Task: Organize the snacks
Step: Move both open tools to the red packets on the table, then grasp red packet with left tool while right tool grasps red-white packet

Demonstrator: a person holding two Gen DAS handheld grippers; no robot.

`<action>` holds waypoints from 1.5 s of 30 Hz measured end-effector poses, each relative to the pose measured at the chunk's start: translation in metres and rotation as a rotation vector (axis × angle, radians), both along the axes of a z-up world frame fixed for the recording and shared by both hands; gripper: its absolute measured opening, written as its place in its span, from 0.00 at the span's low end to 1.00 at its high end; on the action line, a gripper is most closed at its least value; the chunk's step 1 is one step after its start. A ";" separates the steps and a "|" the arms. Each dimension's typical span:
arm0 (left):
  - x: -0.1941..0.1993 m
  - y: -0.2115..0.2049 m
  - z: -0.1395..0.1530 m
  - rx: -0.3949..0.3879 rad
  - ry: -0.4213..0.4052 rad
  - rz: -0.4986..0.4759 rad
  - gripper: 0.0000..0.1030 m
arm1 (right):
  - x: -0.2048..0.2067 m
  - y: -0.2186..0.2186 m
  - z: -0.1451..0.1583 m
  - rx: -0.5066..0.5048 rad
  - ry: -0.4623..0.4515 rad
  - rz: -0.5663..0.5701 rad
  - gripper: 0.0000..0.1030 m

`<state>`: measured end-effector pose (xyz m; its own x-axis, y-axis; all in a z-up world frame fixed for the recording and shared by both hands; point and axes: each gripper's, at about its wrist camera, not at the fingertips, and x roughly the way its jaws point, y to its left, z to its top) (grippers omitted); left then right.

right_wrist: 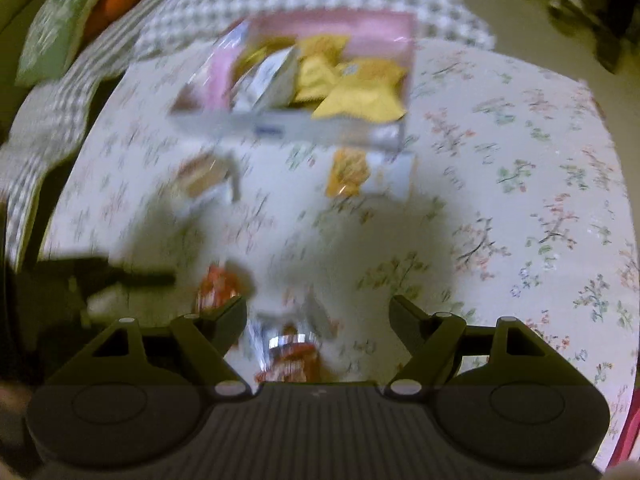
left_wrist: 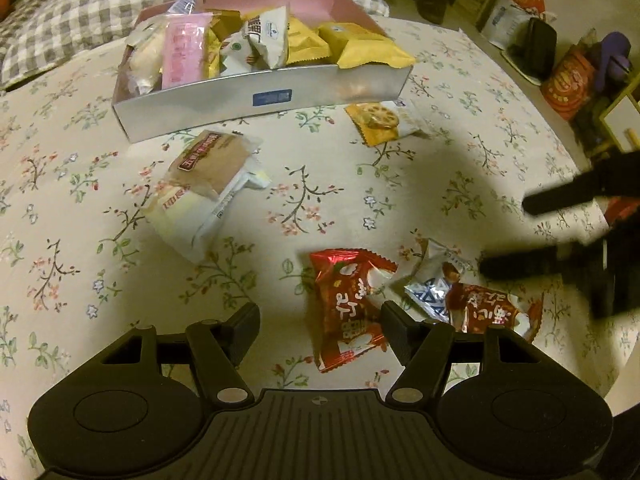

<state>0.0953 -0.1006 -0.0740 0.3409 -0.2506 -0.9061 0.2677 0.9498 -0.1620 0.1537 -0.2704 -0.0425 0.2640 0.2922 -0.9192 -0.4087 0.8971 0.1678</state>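
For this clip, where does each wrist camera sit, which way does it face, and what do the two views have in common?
Left wrist: on the left gripper, looking forward and down at the floral tablecloth, its open fingers over a red snack packet; the right gripper shows at the right edge.
Right wrist: on the right gripper, blurred, open fingers facing the same table; the left gripper's dark fingers show at left.
Shared: snack box, orange packet.
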 end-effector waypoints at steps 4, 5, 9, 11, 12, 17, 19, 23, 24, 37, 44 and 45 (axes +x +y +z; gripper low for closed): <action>-0.002 -0.006 -0.001 0.007 -0.007 -0.013 0.65 | -0.023 0.018 -0.013 -0.063 0.011 0.173 0.70; -0.002 -0.008 -0.002 0.009 0.000 -0.014 0.65 | -0.026 0.022 -0.016 -0.069 0.017 0.205 0.69; -0.003 -0.013 -0.009 0.007 0.017 -0.015 0.65 | -0.031 0.029 -0.028 -0.115 0.038 0.263 0.63; -0.004 -0.017 -0.011 0.010 0.015 -0.025 0.65 | -0.030 0.030 -0.034 -0.139 0.045 0.265 0.61; -0.004 -0.019 -0.012 0.014 0.010 -0.030 0.65 | -0.030 0.030 -0.037 -0.158 0.048 0.271 0.60; -0.005 -0.022 -0.013 0.027 -0.005 -0.039 0.63 | -0.031 0.031 -0.045 -0.184 0.066 0.287 0.46; -0.005 -0.023 -0.014 0.028 -0.013 -0.047 0.60 | -0.031 0.032 -0.046 -0.185 0.066 0.289 0.46; -0.004 -0.023 -0.012 0.012 -0.021 -0.059 0.44 | -0.031 0.036 -0.046 -0.189 0.060 0.291 0.45; -0.004 -0.023 -0.011 0.004 -0.019 -0.061 0.40 | -0.031 0.035 -0.045 -0.183 0.060 0.288 0.45; -0.005 -0.029 -0.004 0.013 -0.051 -0.091 0.25 | -0.032 0.030 -0.033 -0.149 0.042 0.260 0.44; -0.005 -0.029 0.000 -0.008 -0.055 -0.097 0.24 | -0.029 0.023 -0.025 -0.130 0.026 0.235 0.43; -0.005 -0.029 0.001 -0.010 -0.057 -0.097 0.24 | -0.030 0.022 -0.025 -0.130 0.025 0.232 0.43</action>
<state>0.0904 -0.1298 -0.0734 0.3652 -0.2935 -0.8834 0.3673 0.9174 -0.1530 0.1238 -0.2488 -0.0672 0.1806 0.2213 -0.9583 -0.6029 0.7947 0.0699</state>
